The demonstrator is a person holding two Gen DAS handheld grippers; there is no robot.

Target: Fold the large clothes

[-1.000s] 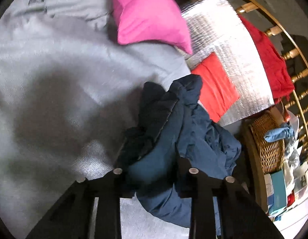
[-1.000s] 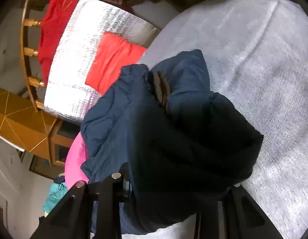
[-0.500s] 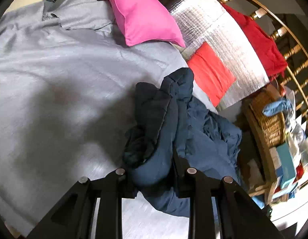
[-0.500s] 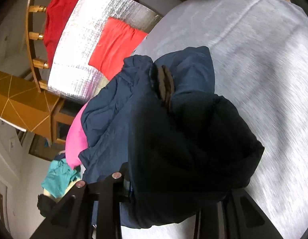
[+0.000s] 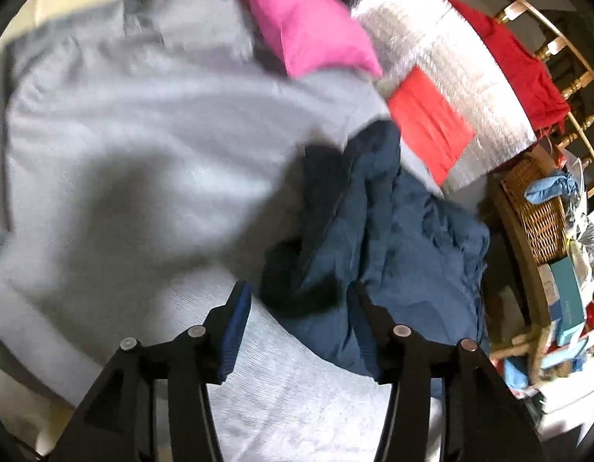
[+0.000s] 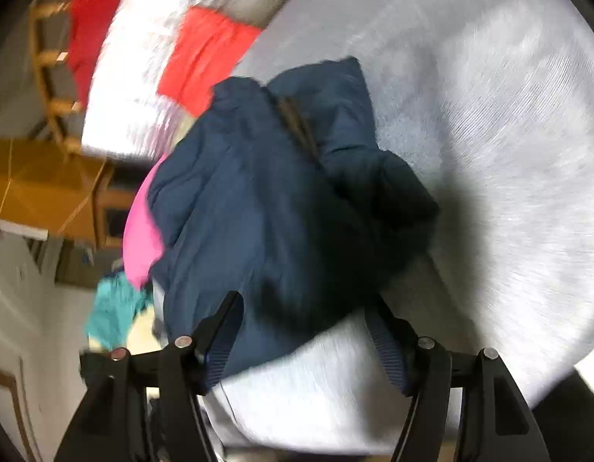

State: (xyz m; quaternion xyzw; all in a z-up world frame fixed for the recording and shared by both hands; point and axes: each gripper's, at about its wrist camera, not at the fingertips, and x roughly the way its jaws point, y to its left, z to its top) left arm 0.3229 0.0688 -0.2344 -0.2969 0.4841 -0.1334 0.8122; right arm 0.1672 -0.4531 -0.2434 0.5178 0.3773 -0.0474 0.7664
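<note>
Crumpled navy-blue padded jacket (image 5: 393, 238) lay bunched on grey fabric-covered bed (image 5: 143, 134), near edge beside pink pillow (image 5: 304, 19). Left gripper (image 5: 297, 331) and right gripper (image 6: 304, 331): fingers (image 5: 231, 331) of both spread wide, holding nothing, jacket bulk between them. Judged set down for spreading flat.
</note>
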